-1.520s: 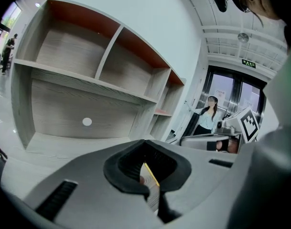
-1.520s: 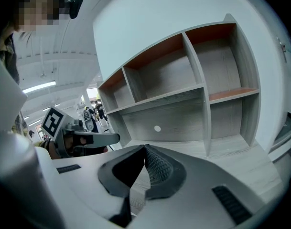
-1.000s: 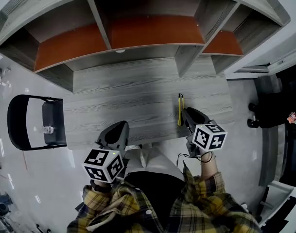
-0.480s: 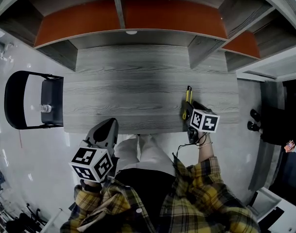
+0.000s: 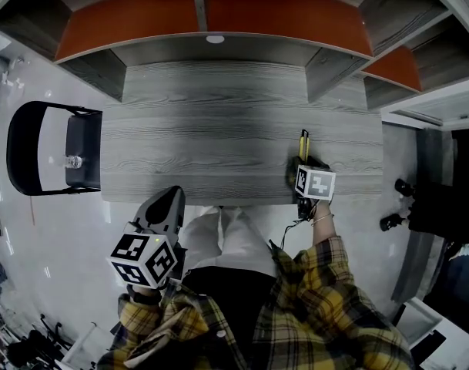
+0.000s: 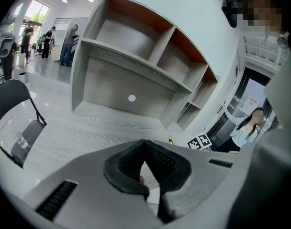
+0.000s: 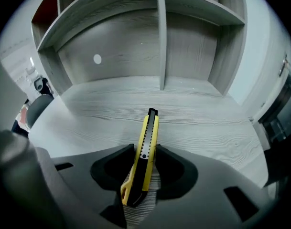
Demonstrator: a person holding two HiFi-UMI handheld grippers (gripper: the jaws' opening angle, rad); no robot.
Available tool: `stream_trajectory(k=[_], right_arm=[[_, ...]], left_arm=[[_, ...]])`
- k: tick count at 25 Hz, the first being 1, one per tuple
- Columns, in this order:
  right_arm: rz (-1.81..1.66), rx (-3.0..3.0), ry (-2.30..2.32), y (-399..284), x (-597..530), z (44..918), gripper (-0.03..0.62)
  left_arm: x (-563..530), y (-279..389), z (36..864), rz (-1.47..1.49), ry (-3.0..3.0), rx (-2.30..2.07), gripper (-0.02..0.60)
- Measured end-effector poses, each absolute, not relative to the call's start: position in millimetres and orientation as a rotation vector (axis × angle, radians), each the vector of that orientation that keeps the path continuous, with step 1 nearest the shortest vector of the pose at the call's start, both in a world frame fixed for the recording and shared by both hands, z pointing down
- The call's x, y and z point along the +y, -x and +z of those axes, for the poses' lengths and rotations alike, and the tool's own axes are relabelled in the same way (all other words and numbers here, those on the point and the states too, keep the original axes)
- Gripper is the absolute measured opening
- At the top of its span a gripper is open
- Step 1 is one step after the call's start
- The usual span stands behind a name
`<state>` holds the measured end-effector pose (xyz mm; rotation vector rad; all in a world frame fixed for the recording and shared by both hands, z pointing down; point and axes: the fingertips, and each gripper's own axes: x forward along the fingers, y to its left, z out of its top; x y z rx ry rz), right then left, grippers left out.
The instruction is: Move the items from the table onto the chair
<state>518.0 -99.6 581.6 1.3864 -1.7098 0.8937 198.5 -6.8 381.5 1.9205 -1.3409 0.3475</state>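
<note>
Knife (image 7: pixel 146 147): yellow and black, flat on table (image 5: pixel 219 129), lengthwise between jaws of right gripper (image 7: pixel 145 150), tip toward 12 o'clock. Jaws spread, just been opening; one pad on either side of the handle end, not clamping it. In head view, placed at 3 o'clock on the tabletop, close to the near edge, with right gripper tilted down over it from 6 o'clock.

Left gripper (image 6: pixel 145 149): jaws pressed together, pads meeting at the tips. Held off the table's near edge at about 7 o'clock, over the lap, well apart from knife.

Chair (image 5: pixel 80 149): black, off the table's end at 9 o'clock, small clear bottle (image 5: pixel 74 161) on its seat.

Shelf unit (image 5: pixel 219 14): along the table's far side at 12 o'clock, grey with orange backs.

Plaid sleeves (image 5: pixel 326 284): at 6 o'clock.
</note>
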Motion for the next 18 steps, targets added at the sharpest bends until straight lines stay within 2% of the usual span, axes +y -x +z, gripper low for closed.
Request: stream_trajectory(k=[8,18], right_arm=[[0.885,-1.732,-1.389,-516.4,-102.4,580.0,0.127],[0.992,-1.842,-1.41,-516.0,-87.4,556.2,0.126]], left_arm=[[-12.5,-207.5,375.2,0.323,-1.961,-1.331,0.003],[-16.7,-216.4,361.4,0.283,-1.996,-1.334,0.003]])
